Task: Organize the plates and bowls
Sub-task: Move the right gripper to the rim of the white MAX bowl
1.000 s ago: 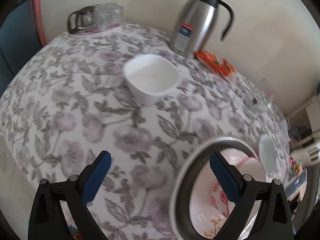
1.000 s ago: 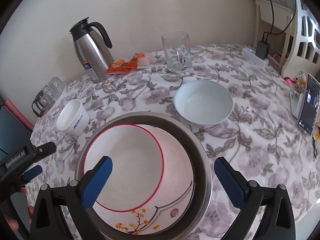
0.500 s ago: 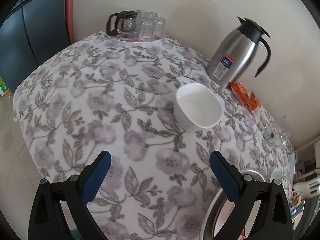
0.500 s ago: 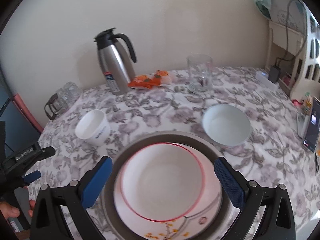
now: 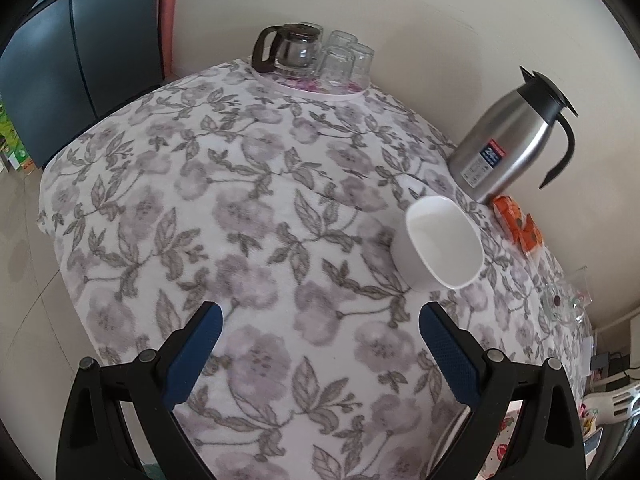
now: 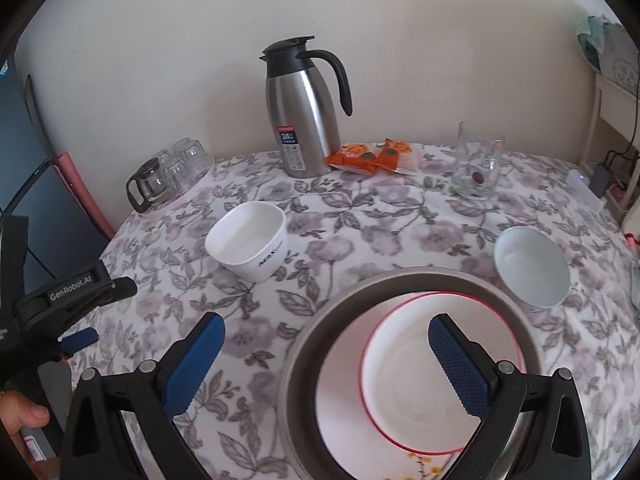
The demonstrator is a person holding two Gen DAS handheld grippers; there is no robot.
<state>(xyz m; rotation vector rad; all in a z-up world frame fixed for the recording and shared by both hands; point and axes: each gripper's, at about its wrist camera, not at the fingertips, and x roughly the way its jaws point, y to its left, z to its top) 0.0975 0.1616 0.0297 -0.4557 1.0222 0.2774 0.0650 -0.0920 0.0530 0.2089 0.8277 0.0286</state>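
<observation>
A square white bowl (image 6: pixel 250 242) stands on the flowered tablecloth; it also shows in the left wrist view (image 5: pixel 440 242). A round white bowl (image 6: pixel 532 272) sits at the right. A metal basin (image 6: pixel 308 344) holds a patterned plate with a red-rimmed white bowl (image 6: pixel 416 384) on it. My right gripper (image 6: pixel 326 360) is open and empty, its right finger over the basin. My left gripper (image 5: pixel 320 350) is open and empty, above the cloth short of the square bowl; its body shows at the left edge of the right wrist view (image 6: pixel 80 284).
A steel thermos (image 6: pixel 304 120) stands at the back by orange snack packets (image 6: pixel 372 156). A glass mug (image 6: pixel 478 164) is at the back right. A tray with a glass pot and upturned glasses (image 5: pixel 316 56) sits at the far corner.
Both grippers have pulled back and up from the table. The left view swung left, so the basin has left it. The right view now looks across the table rather than down into the basin.
</observation>
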